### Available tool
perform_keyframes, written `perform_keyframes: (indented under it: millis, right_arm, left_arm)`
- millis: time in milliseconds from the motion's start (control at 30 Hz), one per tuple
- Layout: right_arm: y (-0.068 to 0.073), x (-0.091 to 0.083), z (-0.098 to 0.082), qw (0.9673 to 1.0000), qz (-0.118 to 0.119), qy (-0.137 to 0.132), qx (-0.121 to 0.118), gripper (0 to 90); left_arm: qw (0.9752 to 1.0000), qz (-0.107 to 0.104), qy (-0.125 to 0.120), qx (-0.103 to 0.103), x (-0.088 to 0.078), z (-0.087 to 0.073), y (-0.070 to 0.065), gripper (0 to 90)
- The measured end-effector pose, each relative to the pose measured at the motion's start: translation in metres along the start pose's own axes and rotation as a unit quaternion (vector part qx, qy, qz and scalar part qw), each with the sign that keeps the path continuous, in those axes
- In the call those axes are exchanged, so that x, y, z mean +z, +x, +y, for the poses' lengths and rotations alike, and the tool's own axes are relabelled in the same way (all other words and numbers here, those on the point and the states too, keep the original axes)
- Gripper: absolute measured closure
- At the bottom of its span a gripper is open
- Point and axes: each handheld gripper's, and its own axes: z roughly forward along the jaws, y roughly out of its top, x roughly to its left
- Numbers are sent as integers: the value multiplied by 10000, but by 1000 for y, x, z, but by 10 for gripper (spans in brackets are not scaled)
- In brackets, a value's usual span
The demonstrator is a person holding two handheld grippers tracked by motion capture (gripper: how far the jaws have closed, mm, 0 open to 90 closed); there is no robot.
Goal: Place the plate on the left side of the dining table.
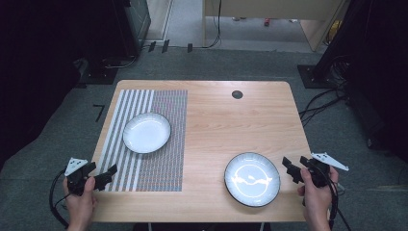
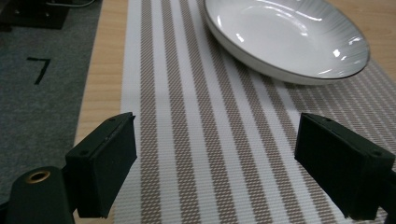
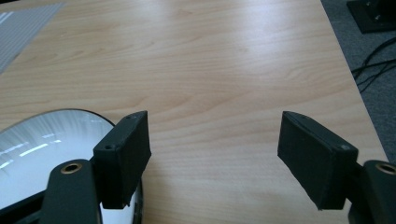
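Plates sit on the table [image 1: 216, 120], one per side. L gripper [image 1: 98, 178] is at the near-left corner, over the near edge of the striped mat [image 1: 159, 159], jaws wide apart w/ nothing between them. In the left gripper view the gap betw. the pads shows only mat stripes; the white plate [image 2: 285, 37] lies ahead and a bit to the right of the jaws, well apart from them, resting on the mat. Its rim has a thin dark line, inside is glossy w/ light streaks. In the high view that plate [image 1: 146, 132] is up the mat from the L gripper, not touched.

R gripper [image 1: 294, 169] is at the near-right edge of the table, jaws also wide apart, nothing clamped. Dark-rimmed plate [image 1: 252, 179] lies on bare wood just beside it, on its left. In the right gripper view the plate [image 3: 42, 154] is at lower left, its rim passing behind the left pad; can't tell if pad and rim touch. Betw. the jaws only bare wood. Right pad hangs over wood near the table's right edge, floor and cables [image 3: 373, 65] beyond

Both hands hold the grippers from the near side, cables trailing down
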Motion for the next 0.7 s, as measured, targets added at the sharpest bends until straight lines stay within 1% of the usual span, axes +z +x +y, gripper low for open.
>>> perform_keyframes:
  millis: [33, 100, 167, 333, 433, 567, 633, 700]
  right_arm:
    - [-3, 0, -2, 10000, -16, 3, -18, 253]
    - [-7, 0, -7, 10000, -65, 26, -24, 253]
    - [-13, 0, -12, 9999, -122, 72, -8, 252]
    - [-23, -1, -21, 9994, -304, 142, -109, 250]
    - [-30, -1, -27, 9992, -336, 191, -132, 248]
    - [-38, 1, -35, 9987, -397, 300, -83, 248]
    - [-40, 2, -38, 9986, -407, 342, -64, 248]
    - [-40, 3, -39, 9984, -429, 352, -118, 247]
  left_arm:
    - [10000, 12, -1, -23, 0, -1, 2, 127]
    - [10000, 62, 19, 3, -2, -3, 4, 127]
    - [10000, 67, 25, 25, -3, -5, 6, 127]
    - [9998, 86, 154, 51, -1, -11, 9, 127]
    - [9996, 124, 213, 130, 0, -13, 8, 127]
    - [9993, 154, 268, 217, 1, -14, 5, 127]
    - [9991, 168, 321, 238, 3, -16, 4, 128]
    - [9990, 198, 324, 247, 3, -17, 3, 127]
